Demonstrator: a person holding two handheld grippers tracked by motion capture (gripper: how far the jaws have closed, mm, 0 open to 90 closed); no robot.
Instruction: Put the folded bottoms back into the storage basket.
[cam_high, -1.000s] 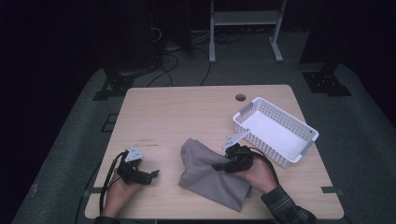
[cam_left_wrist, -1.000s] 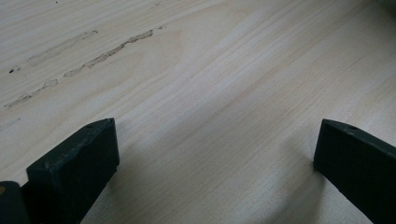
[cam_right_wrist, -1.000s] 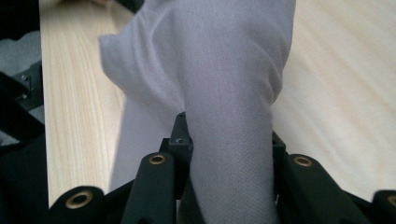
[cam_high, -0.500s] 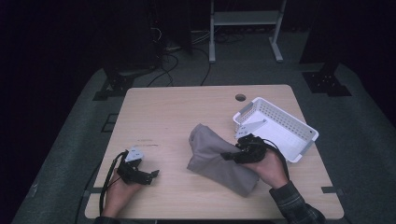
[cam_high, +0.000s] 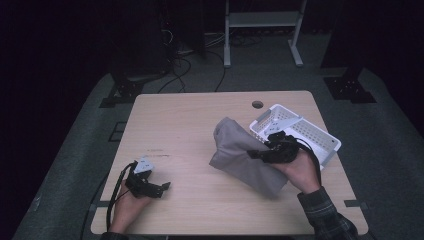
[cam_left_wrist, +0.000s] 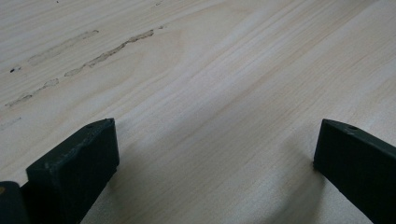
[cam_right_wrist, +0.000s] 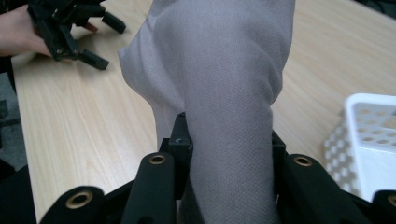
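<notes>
I am clamping my right gripper (cam_high: 257, 154) on the grey cloth (cam_high: 240, 152), holding it bunched above the desk (cam_high: 195, 120) just beside the white basket (cam_high: 327, 142). I am resting my left gripper (cam_high: 162, 187), jaws apart, on the desk.

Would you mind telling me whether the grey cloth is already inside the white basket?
Not yet. The grey cloth hangs bunched in the right gripper, beside the white basket, trailing over the table.
</notes>
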